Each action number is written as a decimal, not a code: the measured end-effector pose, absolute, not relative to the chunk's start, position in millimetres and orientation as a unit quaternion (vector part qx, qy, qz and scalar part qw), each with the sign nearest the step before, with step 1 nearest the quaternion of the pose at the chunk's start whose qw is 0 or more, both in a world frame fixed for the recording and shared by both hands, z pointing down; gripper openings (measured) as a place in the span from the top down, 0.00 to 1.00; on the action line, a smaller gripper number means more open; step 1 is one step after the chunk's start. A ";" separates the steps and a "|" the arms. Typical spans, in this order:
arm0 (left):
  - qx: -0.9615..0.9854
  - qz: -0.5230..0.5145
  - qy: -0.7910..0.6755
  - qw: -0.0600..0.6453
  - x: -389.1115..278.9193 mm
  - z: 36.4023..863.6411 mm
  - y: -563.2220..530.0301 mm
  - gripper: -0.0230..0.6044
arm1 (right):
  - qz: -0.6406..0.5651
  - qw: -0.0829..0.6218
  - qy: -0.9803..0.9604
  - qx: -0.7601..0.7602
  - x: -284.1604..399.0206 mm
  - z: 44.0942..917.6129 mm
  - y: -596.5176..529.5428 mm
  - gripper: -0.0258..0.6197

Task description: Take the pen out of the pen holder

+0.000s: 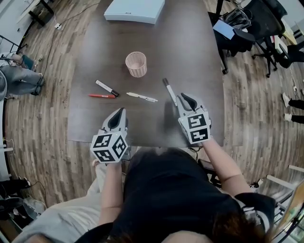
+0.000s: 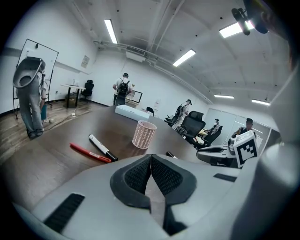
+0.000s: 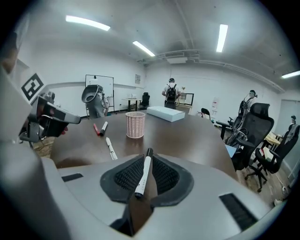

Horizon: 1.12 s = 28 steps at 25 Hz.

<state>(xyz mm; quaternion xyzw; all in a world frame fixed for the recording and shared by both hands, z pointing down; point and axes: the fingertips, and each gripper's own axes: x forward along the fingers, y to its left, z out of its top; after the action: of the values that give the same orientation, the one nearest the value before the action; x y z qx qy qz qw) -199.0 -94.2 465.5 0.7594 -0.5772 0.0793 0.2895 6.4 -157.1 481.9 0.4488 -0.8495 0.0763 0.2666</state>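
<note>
While the left gripper (image 1: 121, 110) sits low and left of centre in the head view, over the near edge of the dark table (image 1: 190, 52), its two jaws are pressed together with nothing between them. The left gripper view shows the black ribbed pads meeting at their tips.

The right gripper (image 1: 182, 98) is at the lower right of the tabletop and has its jaws closed on the pen (image 1: 169, 91). The pen has a white barrel and a dark cap. In the head view it sticks out from the jaw tips toward the upper left. In the right gripper view it lies lengthwise between the pads (image 3: 164, 176), cap end pointing away from the camera.

The pink mesh pen holder (image 1: 136, 64) stands upright near the middle of the table. It is well apart from the held pen, up and to the left of it.

Three more writing tools lie flat on the table below the holder. A marker (image 1: 107, 88) with a black cap lies at a slant on the left. A red pen (image 1: 101, 96) lies just beneath it, nearly touching its capped end. A thin white pen (image 1: 141, 97) lies to their right, between the two grippers.

A flat white box (image 1: 134, 9) rests at the far end of the table, at the top of the frame. Black office chairs (image 1: 256, 23) stand on the wood floor at the upper right, and a person (image 1: 21, 76) stands at the left edge.
</note>
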 end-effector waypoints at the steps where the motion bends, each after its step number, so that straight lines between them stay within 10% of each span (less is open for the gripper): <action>1: 0.761 0.077 -0.577 0.287 -198.9 463.6 -95.0 0.92 | 0.076 0.260 -0.851 0.451 5.2 477.6 -158.3 0.85; 28: 0.759 0.055 -0.600 0.247 -214.5 425.9 -105.3 0.92 | 0.137 0.179 -0.864 0.451 -14.6 433.1 -165.7 0.93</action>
<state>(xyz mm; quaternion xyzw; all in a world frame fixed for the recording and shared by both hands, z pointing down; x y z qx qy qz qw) -214.5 -105.3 425.9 0.7589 -0.5998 0.0553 0.2475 -14.6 -165.7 433.1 0.4514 -0.8635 0.1367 0.1785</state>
